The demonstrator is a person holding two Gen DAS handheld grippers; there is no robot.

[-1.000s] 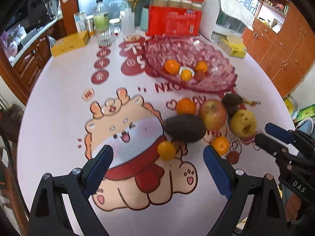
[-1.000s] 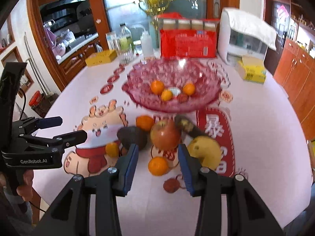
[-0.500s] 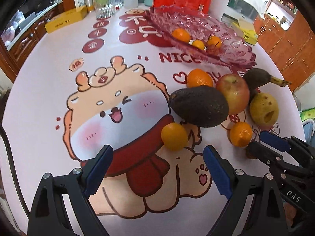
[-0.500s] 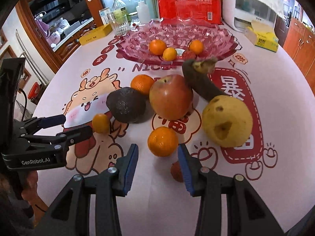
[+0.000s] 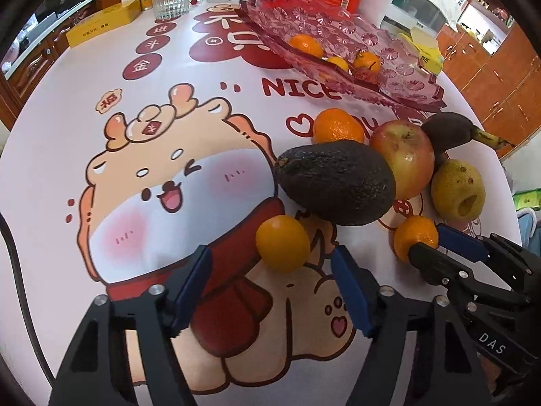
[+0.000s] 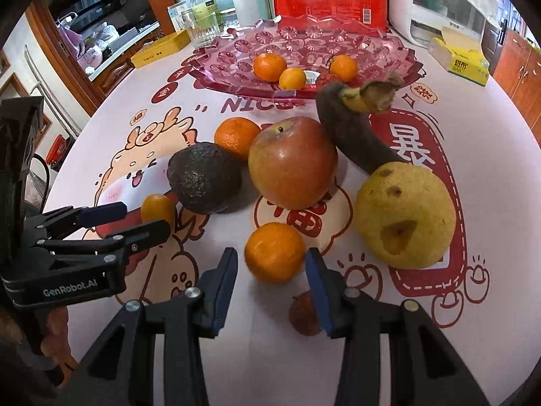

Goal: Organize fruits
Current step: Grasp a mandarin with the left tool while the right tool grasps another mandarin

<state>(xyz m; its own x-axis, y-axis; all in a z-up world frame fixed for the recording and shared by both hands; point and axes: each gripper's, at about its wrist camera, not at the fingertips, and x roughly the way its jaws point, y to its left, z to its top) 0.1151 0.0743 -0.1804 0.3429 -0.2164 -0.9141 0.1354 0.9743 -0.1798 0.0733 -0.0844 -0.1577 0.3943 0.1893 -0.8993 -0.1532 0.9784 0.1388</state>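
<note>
Roughly four small fruits lay in the pink glass tray at twelve o'clock, the rest remained on the table, the left gripper was closing around a kumquat untouched, and the right gripper straddled a tangerine, unclenched.

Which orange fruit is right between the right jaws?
The orange beside the yellow pear. The other oranges sit farther away, by the avocado or in the pink dish.
</note>
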